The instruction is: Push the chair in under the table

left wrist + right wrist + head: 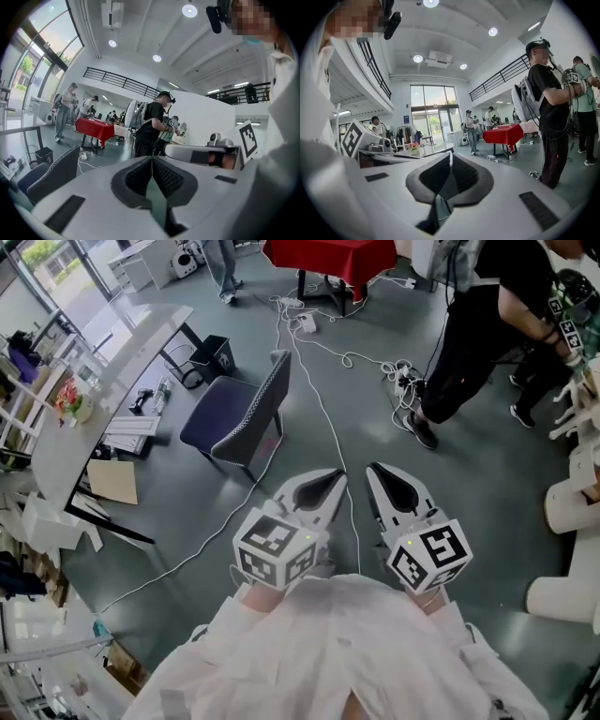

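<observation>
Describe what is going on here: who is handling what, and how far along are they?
A person holds a gripper in each hand. The left gripper and right gripper are both shut and empty, held out side by side. The chair stands ahead of them, untouched, its seat facing the table but not under it. Pushing has not started.

Red tablecloth [328, 254], floor cables [405, 376], cardboard sheet [112, 482]
</observation>
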The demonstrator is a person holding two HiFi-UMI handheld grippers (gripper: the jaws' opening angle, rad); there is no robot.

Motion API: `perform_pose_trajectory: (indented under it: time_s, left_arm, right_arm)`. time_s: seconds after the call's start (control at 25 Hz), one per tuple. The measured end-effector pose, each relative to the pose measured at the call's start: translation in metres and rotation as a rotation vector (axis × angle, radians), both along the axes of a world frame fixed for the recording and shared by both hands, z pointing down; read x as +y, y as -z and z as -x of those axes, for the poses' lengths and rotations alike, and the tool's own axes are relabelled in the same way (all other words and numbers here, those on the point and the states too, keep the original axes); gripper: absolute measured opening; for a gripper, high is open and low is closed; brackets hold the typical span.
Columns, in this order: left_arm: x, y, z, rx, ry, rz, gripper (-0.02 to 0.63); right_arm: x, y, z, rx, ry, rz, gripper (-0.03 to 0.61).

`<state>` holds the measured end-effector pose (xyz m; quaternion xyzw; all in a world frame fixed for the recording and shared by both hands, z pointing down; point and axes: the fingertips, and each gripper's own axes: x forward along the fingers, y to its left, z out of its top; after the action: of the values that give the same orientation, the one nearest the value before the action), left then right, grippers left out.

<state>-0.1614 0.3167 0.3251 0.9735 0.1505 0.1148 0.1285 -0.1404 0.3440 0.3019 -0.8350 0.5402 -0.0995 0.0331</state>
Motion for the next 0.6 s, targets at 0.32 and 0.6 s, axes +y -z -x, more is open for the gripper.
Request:
perform_pose_trajectory:
  time_s: [0.32,0.6]
  left_arm:
    - [-0.058,0.008,-0.072,0.028,-0.003,-0.014,0.018]
    - [-0.077,-0.006,-0.109,-0.004,-0.029,-0.001,0.017]
  right_arm:
    - [-0.057,0.005,-0.066,0.017,0.006,-0.028,0.038]
    - [-0.075,-0.011,-0.101,-0.025,-0.014,-0.001,0.038]
